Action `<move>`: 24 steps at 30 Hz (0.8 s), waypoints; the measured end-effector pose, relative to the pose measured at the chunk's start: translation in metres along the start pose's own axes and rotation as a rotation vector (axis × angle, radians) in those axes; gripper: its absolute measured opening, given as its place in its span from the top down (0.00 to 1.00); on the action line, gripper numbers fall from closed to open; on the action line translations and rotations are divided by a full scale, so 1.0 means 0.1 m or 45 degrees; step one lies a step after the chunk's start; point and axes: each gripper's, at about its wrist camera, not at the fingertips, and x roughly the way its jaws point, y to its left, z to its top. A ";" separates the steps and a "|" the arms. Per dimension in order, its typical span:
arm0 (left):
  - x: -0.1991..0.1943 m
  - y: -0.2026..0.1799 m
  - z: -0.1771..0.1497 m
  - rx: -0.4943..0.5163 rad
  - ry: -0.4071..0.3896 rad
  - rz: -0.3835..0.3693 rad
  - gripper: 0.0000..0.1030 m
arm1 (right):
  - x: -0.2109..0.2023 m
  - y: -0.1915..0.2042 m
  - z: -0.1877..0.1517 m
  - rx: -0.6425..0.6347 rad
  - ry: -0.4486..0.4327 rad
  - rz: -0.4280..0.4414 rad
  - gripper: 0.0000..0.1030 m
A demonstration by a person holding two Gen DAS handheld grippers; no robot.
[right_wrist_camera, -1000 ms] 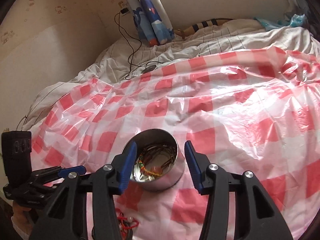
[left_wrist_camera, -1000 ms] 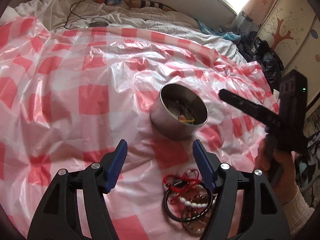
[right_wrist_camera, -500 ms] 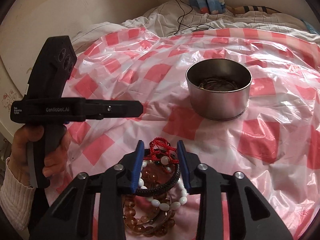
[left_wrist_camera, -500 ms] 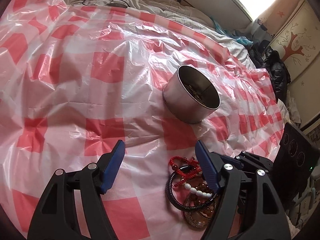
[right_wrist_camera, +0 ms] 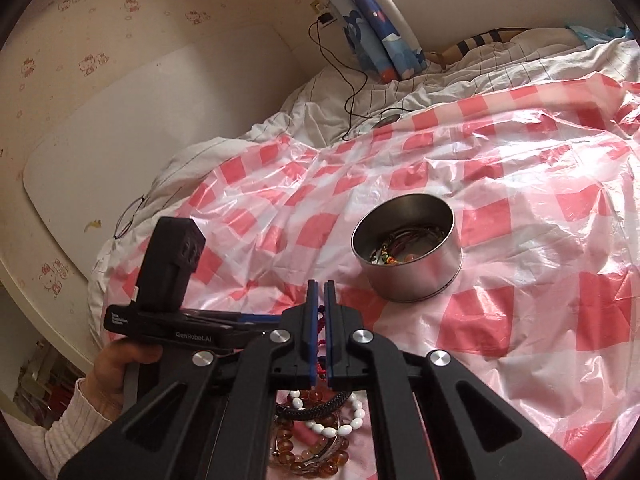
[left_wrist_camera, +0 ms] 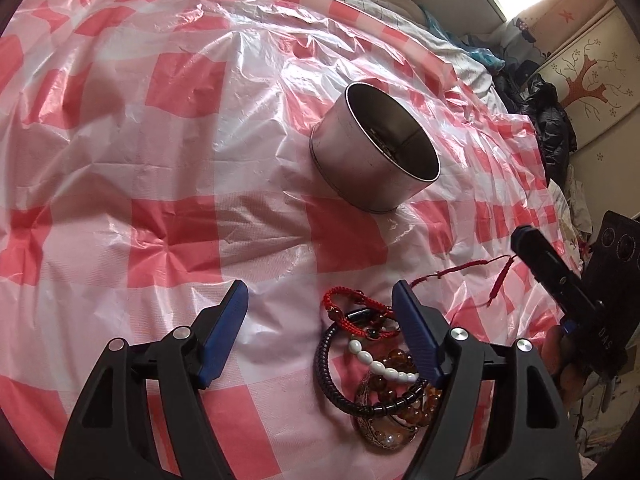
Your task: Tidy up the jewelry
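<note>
A pile of bracelets (left_wrist_camera: 372, 360) lies on the red-checked plastic sheet (left_wrist_camera: 160, 160): a red cord bracelet, a black braided one, white beads and amber beads. My left gripper (left_wrist_camera: 320, 300) hovers open just above the sheet, its right finger at the pile's edge and nothing between its pads. My right gripper (right_wrist_camera: 319, 290) is shut on a red cord (right_wrist_camera: 320, 322); in the left wrist view that red cord (left_wrist_camera: 464, 268) stretches from the pile to the right gripper (left_wrist_camera: 519, 238). The steel tin (right_wrist_camera: 408, 248) stands upright beyond, with several bracelets inside.
The steel tin (left_wrist_camera: 376, 152) sits mid-sheet, apart from both grippers. A white quilt (right_wrist_camera: 360, 92) with a black cable lies past the sheet's far edge. A hand in a pale sleeve (right_wrist_camera: 116, 364) holds the left tool. Clutter fills the room's right side (left_wrist_camera: 548, 120).
My right gripper left the tin, came to the pile and shut on the red cord, drawing it out to the side. The left gripper sank closer to the sheet.
</note>
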 end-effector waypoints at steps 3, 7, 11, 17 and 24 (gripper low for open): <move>0.06 -0.06 -0.02 0.027 0.015 -0.011 0.32 | -0.05 -0.05 0.04 0.026 -0.022 0.005 0.97; 0.13 -0.17 -0.04 0.072 0.043 -0.074 0.40 | -0.05 -0.10 0.05 0.054 -0.023 0.001 0.97; 0.22 -0.22 -0.05 0.113 0.062 -0.026 0.69 | -0.07 -0.10 0.05 0.060 -0.030 0.007 0.97; 0.20 -0.26 -0.04 0.166 0.019 -0.007 0.93 | -0.08 -0.13 0.04 0.071 -0.032 0.006 0.97; -0.05 -0.22 0.02 0.114 -0.063 -0.184 0.93 | -0.16 -0.11 0.07 0.068 -0.081 0.029 0.97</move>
